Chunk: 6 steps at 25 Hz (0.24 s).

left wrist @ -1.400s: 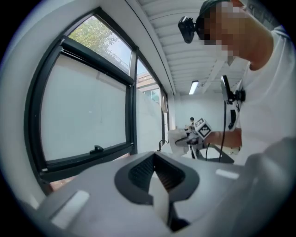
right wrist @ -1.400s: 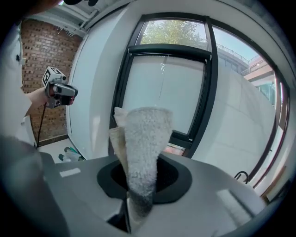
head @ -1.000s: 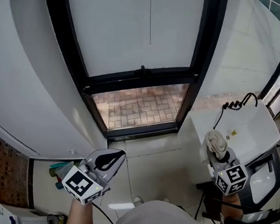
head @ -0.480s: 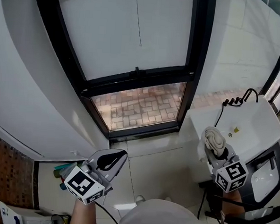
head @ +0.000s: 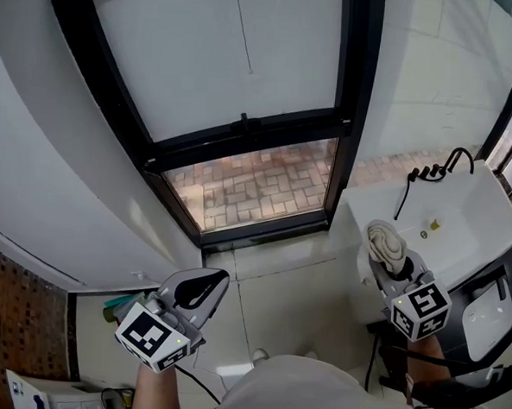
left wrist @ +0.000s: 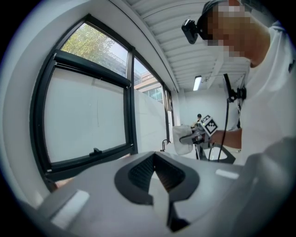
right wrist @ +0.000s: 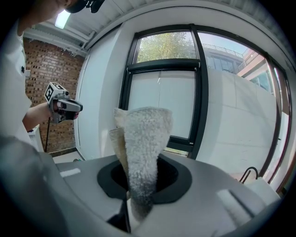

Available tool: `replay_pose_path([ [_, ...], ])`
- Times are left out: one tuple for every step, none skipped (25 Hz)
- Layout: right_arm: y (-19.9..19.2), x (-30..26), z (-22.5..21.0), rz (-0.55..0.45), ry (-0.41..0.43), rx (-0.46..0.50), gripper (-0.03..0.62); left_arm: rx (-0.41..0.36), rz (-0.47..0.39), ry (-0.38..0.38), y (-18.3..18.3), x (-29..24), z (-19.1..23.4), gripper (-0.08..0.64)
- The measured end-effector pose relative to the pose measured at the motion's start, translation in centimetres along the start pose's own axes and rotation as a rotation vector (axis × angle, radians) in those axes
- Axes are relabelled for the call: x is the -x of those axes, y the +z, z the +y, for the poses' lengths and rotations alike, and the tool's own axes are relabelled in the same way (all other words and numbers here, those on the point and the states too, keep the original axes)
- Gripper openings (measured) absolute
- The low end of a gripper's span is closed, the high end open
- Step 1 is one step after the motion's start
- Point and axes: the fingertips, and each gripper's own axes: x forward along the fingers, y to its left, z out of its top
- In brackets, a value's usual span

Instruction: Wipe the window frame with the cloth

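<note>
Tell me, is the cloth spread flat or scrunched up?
Scrunched up. The cloth sticks up as a folded wad pinched in the right gripper, not laid flat on anything.

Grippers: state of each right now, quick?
Left gripper: shut, nothing between its jaws.
Right gripper: shut on the terry cloth.
</note>
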Motion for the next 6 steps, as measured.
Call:
replay_pose_path([
  [-0.07,-0.01,0.02,0.002,0.003,0.000,0.071,0.001,0.002,0.002,-0.02,-0.01,-0.04,0.023],
  [-0.13,-0.01,0.03,0.003,0.006,0.000,0.071,0.002,0.002,0.001,-0.02,-0.03,-0.11,0.023],
  [-0.16,0.02,0.02,0.004,0.007,0.000,0.071,0.002,0.002,-0.001,0.00,-0.08,-0.21,0.023],
  [-0.18,0.04,-0.03,0.004,0.007,-0.001,0.071,0.001,0.002,-0.003,0.03,-0.17,-0.30,0.023],
  [-0.18,0.06,-0.10,0.004,0.007,-0.001,0.071,0.000,0.002,-0.006,0.08,-0.26,-0.39,0.023],
  [-0.17,0.08,-0.16,0.004,0.007,-0.001,0.071,-0.001,0.003,-0.009,0.12,-0.36,-0.48,0.021],
])
